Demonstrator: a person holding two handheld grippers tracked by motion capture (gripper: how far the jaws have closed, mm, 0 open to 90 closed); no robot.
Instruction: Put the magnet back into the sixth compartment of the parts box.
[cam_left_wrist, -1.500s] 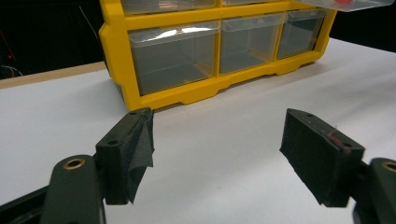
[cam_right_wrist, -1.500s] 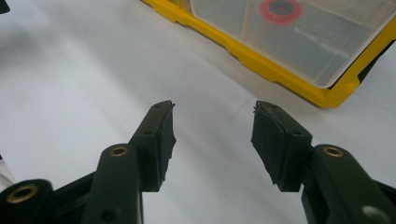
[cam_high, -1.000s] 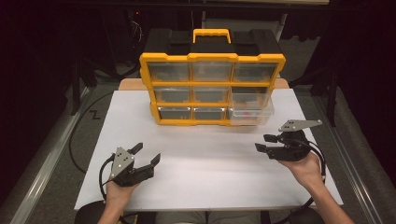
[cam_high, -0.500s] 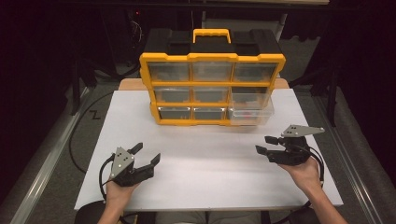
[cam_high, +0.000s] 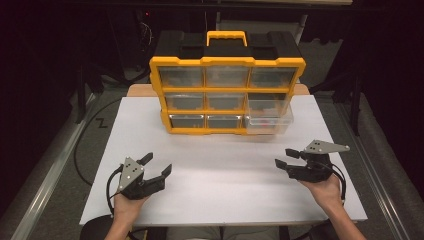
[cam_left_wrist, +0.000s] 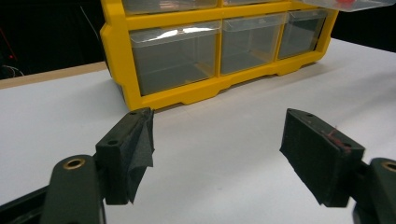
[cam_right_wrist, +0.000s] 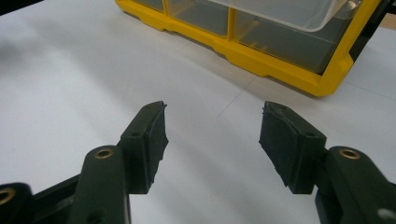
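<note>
- The yellow organizer (cam_high: 227, 95) stood at the upper middle of the high view, on the far part of the white counter (cam_high: 220, 175), with its black top and yellow carry handle facing up.
- One clear drawer (cam_high: 269, 116), at the lower right of the organizer's front, was pulled out past the frame; something small and reddish seemed to lie inside, too blurred to name.
- The left hand-held gripper (cam_high: 156, 165) rested at the lower left of the high view, jaws spread and empty, in the same spot as a second before.
- Seen along its own jaws, the left hand-held gripper (cam_left_wrist: 217, 144) faced the bottom row of closed drawers, with bare counter between its pads.
- The right hand-held gripper (cam_high: 286, 159) sat at the lower right of the high view and was a little lower in the frame than a second earlier, nearer the counter.
- Its jaws had just been opening; seen along them, the right hand-held gripper (cam_right_wrist: 212, 135) held nothing, only white counter showing in the gap.
- The pulled-out drawer (cam_right_wrist: 285, 14) hung at the upper right of the right gripper view, well apart from the pads.
- To my eye, the widening jaws meant the right hand was being readied to reach for that open drawer, either to push it shut or to take something from it; no contact had yet been made.
</note>
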